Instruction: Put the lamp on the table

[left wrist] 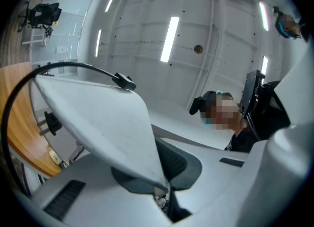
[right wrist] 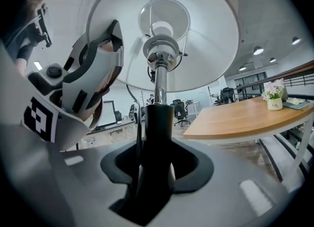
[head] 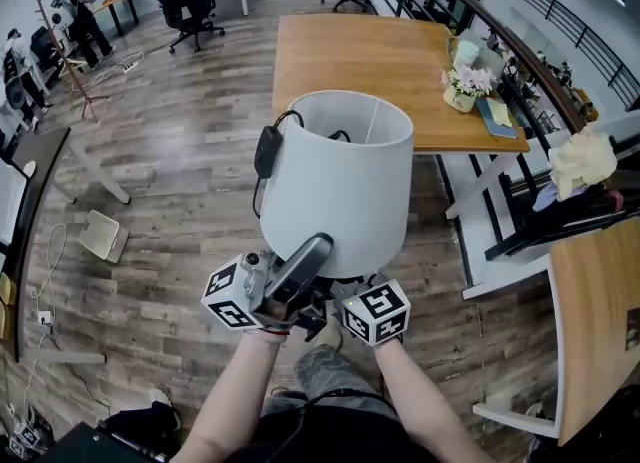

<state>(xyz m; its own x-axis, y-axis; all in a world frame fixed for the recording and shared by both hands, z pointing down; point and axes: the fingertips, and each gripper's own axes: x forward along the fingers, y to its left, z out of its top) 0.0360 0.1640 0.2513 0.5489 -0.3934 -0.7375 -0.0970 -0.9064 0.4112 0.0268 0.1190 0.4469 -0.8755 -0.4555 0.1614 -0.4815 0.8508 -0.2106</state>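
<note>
We hold the lamp (head: 340,181) in the air over the wooden floor, at the near edge of the scene, and the table (head: 370,51) lies beyond it, on the far side and a little to the right, with bare floor between. The right gripper (right wrist: 156,169) has its jaws closed on the dark stem (right wrist: 156,123), which rises from between them straight up into the shade (head: 345,166). The left gripper (left wrist: 164,194) has its jaws drawn nearly together, pinching the thin lower edge of the shade on the lamp's left side. The lamp's long axis follows the stem. It stands close to upright, with the open top of the shade upward and leaning slightly toward the far side, and we cannot see the base. Both grippers sit under the shade, the right one carrying the weight as we judge it. The coming move is a carry away from us, keeping the stem upright. A black cord (head: 268,151) hangs down the left side of the shade and could snag.
</note>
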